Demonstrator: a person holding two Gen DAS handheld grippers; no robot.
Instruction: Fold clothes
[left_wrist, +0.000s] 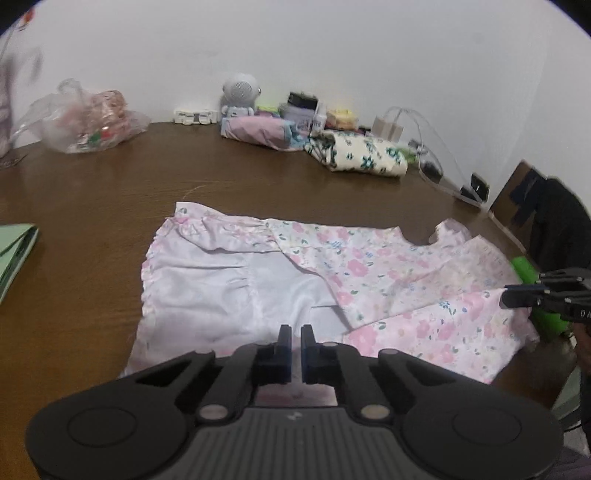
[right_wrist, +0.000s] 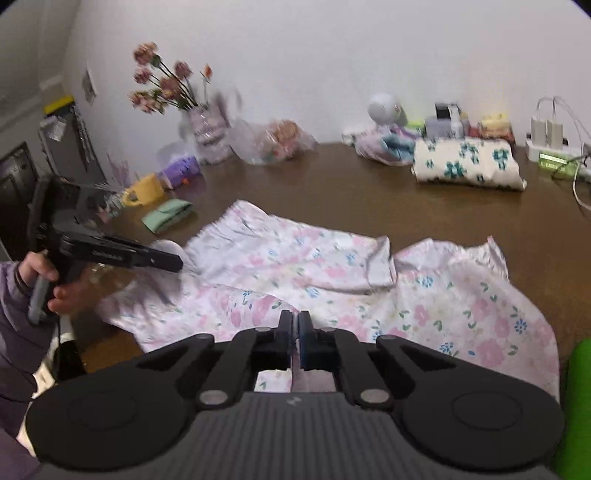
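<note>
A pink floral garment (left_wrist: 332, 280) lies spread on the brown table (left_wrist: 110, 192), its white lining side showing at the left. It also fills the middle of the right wrist view (right_wrist: 332, 273). My left gripper (left_wrist: 295, 332) is over the garment's near edge, jaws nearly closed with fabric between them. It shows from the side in the right wrist view (right_wrist: 177, 264), at the garment's left edge. My right gripper (right_wrist: 295, 317) is closed on the garment's near hem. It shows at the right edge of the left wrist view (left_wrist: 506, 295).
A folded cream floral cloth (left_wrist: 362, 155) and a folded pink cloth (left_wrist: 255, 131) lie at the back. A plastic bag (left_wrist: 85, 125), small clutter and a power strip (right_wrist: 554, 155) line the wall. A green folded cloth (left_wrist: 14, 251) lies left. A flower vase (right_wrist: 207, 125) and yellow cup (right_wrist: 144, 192) stand far left.
</note>
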